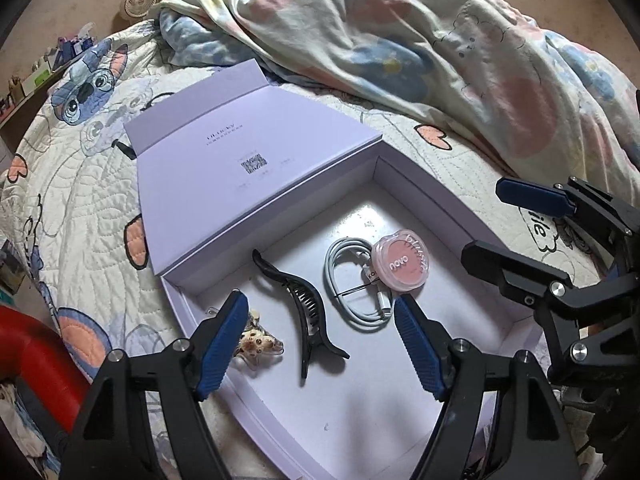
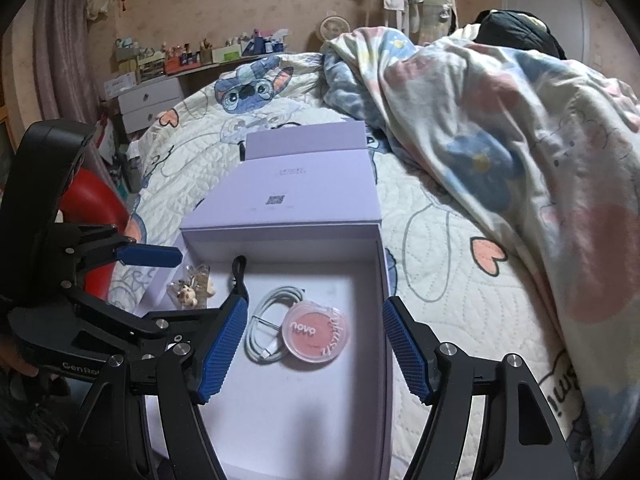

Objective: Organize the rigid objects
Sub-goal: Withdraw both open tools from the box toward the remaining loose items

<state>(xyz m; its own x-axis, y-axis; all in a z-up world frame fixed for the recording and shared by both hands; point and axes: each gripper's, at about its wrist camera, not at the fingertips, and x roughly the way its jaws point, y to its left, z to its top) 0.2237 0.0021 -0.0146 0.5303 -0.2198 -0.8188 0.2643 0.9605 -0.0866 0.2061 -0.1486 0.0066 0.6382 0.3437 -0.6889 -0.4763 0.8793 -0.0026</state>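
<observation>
Since the lavender box (image 1: pixel 400 432) lies open on the quilt (image 1: pixel 80 208) as a collecting tray, its floor holds, left to right, a small charm (image 1: pixel 260 342) (perhaps a keyring), black hair claw (image 1: pixel 308 312), coiled white cable (image 1: pixel 352 284) and pink blush compact (image 1: pixel 401 266). Left gripper (image 1: pixel 320 344) and right gripper (image 2: pixel 314 346) hover spread wide, empty.

Rumpled floral duvet (image 1: pixel 400 52) on cartoon-print quilt (image 1: pixel 80 200), small fan (image 2: pixel 334 28) beyond.

Left tongs (image 1: pixel 320 344) jaws apart, nothing held; right tongs (image 2: pixel 314 346) likewise, both angled down.
</observation>
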